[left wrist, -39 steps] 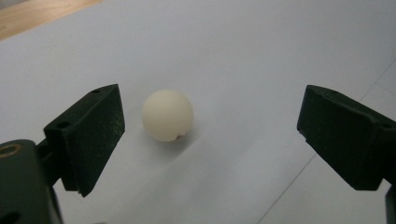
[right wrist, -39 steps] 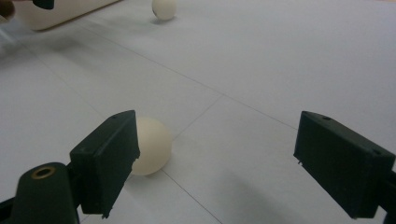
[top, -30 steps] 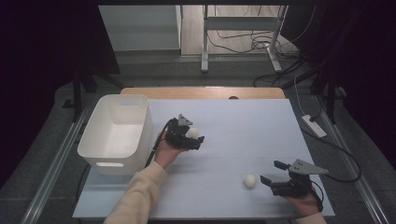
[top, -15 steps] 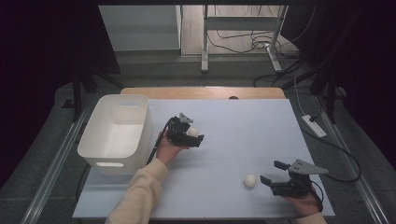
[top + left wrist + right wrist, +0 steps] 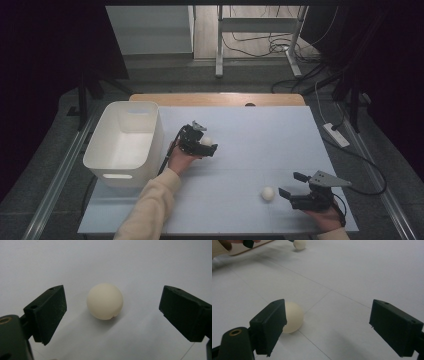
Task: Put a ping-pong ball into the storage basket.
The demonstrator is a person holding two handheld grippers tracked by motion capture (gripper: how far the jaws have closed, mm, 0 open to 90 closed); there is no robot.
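- In the high view, we see the left gripper near the middle of the frame, just right of the white bin, with a small cream ball lying at its jaws.
- In the left gripper view that ball sits on the pale tabletop at centre frame, between the two black jaws. They are spread wide and touch nothing; there is clear space on both sides of the ball.
- A second cream ball lies in the lower right of the high view, just left of the right gripper.
- In the right gripper view this second ball shows in the lower left, partly behind the left-hand jaw. Whether it touches that jaw we cannot tell. These jaws are wide open too and grip nothing.
- We judge both balls to be light, hollow, smooth and hard, like table-tennis balls. They should roll at the slightest nudge and may squirt out of a lopsided pinch.
- We would take each across its widest part, with the jaw faces meeting opposite sides squarely and the ball centred between them, closing gently.
- The right gripper looks off-centre, so we think it needs to shift sideways until its ball sits midway between the jaws.
- The bin stands open and empty at the left, a likely place for the balls.
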